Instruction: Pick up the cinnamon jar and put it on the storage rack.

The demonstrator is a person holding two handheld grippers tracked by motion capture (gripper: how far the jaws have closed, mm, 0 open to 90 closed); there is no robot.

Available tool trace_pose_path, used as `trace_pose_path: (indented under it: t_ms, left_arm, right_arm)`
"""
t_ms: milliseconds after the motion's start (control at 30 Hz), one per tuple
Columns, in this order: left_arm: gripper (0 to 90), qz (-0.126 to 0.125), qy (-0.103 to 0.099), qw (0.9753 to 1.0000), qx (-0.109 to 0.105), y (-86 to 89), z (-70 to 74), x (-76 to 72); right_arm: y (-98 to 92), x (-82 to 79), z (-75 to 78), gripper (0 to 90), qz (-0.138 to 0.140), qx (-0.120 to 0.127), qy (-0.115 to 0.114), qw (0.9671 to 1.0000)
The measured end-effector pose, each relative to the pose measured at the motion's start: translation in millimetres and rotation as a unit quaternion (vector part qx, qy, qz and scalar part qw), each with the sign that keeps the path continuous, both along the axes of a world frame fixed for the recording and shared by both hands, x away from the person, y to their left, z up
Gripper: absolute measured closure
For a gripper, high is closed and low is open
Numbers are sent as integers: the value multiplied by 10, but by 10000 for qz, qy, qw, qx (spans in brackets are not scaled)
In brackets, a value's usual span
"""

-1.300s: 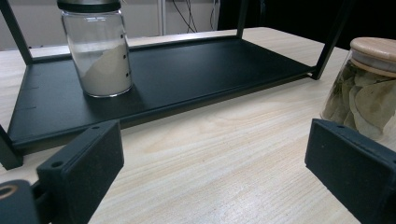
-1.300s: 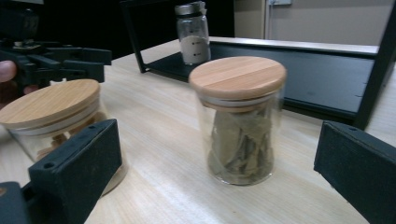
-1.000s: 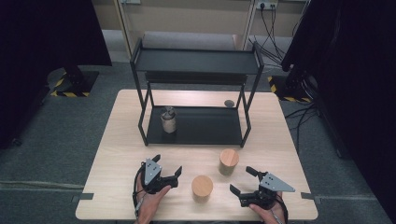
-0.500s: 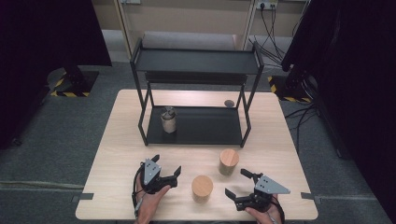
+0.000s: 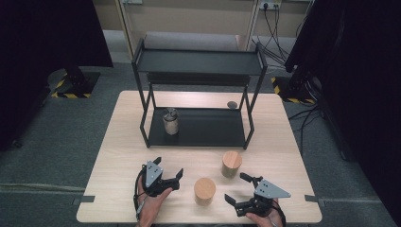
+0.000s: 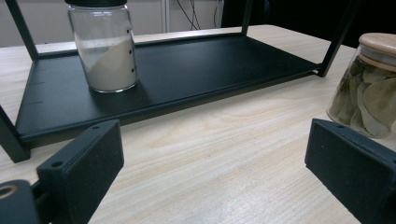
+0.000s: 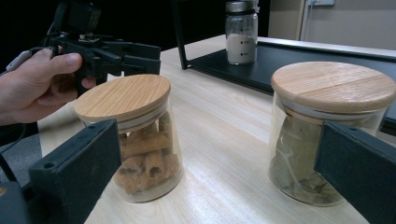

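My right gripper (image 5: 239,188) has been sliding left and turning toward the two jars since a second ago; my left gripper (image 5: 169,168) is staying put.

From the high view, I am seeing both grippers near the front edge of the table (image 5: 283,123). The cinnamon jar (image 5: 204,190) is standing between them, with bare wood on each side of it. The leaf jar (image 5: 231,163) is standing a bit farther back, just in front of the black shelf (image 5: 198,128). A small dark thing (image 5: 231,104) is lying behind the shelf; I cannot tell what it is.

In the left gripper view, my claw is standing wide, holding nothing. The powder jar (image 6: 103,44) is sitting on the low shelf board, near its left post. The leaf jar is peeking in at the right edge.

In the right gripper view, my claw is also standing wide and empty. Both jars are standing apart in front of it. Here I am seeing the sticks and leaves inside, and the hand (image 7: 35,88) holding the left gripper.
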State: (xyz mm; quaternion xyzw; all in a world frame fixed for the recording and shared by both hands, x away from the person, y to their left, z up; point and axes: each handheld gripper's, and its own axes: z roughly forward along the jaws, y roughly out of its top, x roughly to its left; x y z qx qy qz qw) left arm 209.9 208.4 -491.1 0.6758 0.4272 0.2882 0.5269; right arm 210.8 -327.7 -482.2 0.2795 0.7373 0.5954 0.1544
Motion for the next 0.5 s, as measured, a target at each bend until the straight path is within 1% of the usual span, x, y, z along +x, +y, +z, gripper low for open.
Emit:
trace_pose_path:
  t_ms: [500]
  left_arm:
    - [40, 19, 25, 10000, -12, 5, 3, 9]
  right_arm:
    - [57, -2, 5, 9, 168, -23, 0, 9999]
